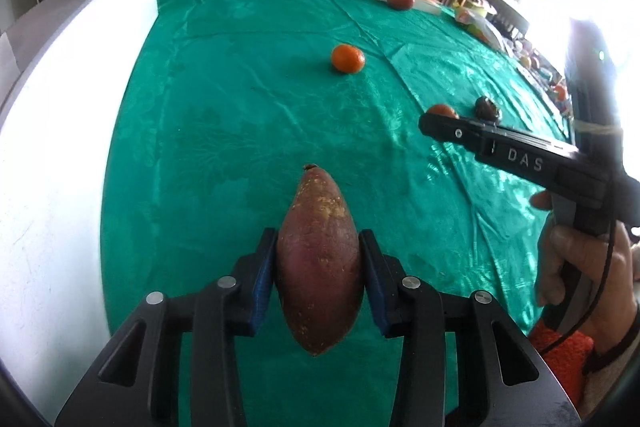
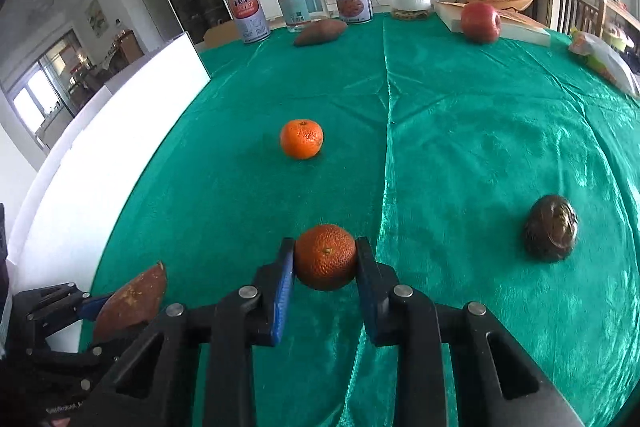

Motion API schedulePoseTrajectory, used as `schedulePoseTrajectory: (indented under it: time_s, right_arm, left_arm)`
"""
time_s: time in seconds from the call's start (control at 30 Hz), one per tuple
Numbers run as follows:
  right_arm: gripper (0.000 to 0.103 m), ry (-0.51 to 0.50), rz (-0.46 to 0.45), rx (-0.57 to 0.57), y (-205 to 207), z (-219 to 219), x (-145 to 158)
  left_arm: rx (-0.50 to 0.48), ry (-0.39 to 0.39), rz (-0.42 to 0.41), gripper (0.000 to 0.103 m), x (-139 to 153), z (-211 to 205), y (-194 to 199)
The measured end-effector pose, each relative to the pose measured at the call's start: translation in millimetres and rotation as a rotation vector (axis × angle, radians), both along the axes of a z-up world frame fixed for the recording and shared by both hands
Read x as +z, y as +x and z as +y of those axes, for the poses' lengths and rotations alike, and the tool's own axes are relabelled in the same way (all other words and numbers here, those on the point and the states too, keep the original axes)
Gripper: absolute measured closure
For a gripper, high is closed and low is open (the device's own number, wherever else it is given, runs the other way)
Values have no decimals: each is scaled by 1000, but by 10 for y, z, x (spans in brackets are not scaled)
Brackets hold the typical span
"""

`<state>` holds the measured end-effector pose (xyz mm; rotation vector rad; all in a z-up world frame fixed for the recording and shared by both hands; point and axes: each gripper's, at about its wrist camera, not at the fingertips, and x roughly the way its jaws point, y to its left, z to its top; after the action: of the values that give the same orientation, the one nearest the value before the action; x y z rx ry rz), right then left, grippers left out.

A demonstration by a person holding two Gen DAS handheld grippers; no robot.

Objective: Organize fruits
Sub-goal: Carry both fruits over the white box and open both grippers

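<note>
Progress early: nothing grouped yet. Left gripper clenched on a sweet potato near the table's front-left corner; right gripper clenched on a tangerine near the front edge. Left to sort, as I judge it: second tangerine mid-table, dark fruit toward the right edge, apple and second sweet potato at the far edge. No container identified.
</note>
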<state>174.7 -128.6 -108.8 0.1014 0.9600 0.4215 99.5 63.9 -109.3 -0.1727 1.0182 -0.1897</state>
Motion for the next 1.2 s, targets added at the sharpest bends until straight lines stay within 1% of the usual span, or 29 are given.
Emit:
schedulePoseTrajectory:
  time_s: [0.07, 0.17, 0.23, 0.3, 0.4, 0.43, 0.5, 0.57, 0.63, 0.73, 0.83, 0.9, 0.97, 1.07, 1.13, 1.2]
  right_arm:
    - [74, 20, 34, -4, -144, -42, 58]
    - [74, 39, 91, 20, -355, -12, 155]
    - [74, 68, 115, 52, -474, 78, 292]
    - [74, 123, 132, 107, -549, 256, 498]
    - [74, 181, 101, 206, -666, 657, 880]
    - [74, 194, 85, 241, -714, 822, 1002]
    - [74, 226, 61, 319, -803, 1183, 1205]
    - [73, 244, 52, 406, -898, 1582, 1310]
    - [73, 230, 54, 481, -996, 1993, 1304]
    - [73, 169, 67, 554, -1092, 2515, 1161]
    - [73, 122, 104, 612, -1138, 2924, 981]
    - [73, 87, 121, 634, -1156, 3110, 872]
    - [73, 61, 135, 647, -1148, 3259, 787]
    - [72, 48, 146, 655, -1102, 3403, 724]
    - [70, 41, 127, 647, -1086, 3438, 731]
    - [59, 49, 102, 624, -1109, 3364, 780]
  left_arm:
    - [-15, -65, -8, 62, 173, 36, -97]
    - [-40, -181, -17, 62, 514, 127, -301]
    - [-55, -258, -30, 62, 788, 222, -465]
    - [-62, -314, -67, 62, 1106, 368, -631]
    - [-32, -338, -152, 62, 1582, 694, -861]
    - [-9, -340, -171, 62, 1703, 837, -919]
    - [52, -344, -191, 62, 1842, 1157, -1023]
    - [137, -319, -193, 62, 1838, 1488, -1084]
    - [245, -261, -164, 62, 1698, 1813, -1093]
    - [395, -208, -86, 62, 1315, 2256, -1069]
    - [502, -129, -23, 62, 952, 2541, -1079]
    - [546, -105, 9, 62, 755, 2667, -1092]
    - [578, -99, 37, 62, 611, 2762, -1112]
    - [611, -69, 63, 61, 502, 2834, -1162]
    - [624, -33, 64, 60, 497, 2824, -1151]
    - [636, -8, 44, 43, 557, 2806, -1144]
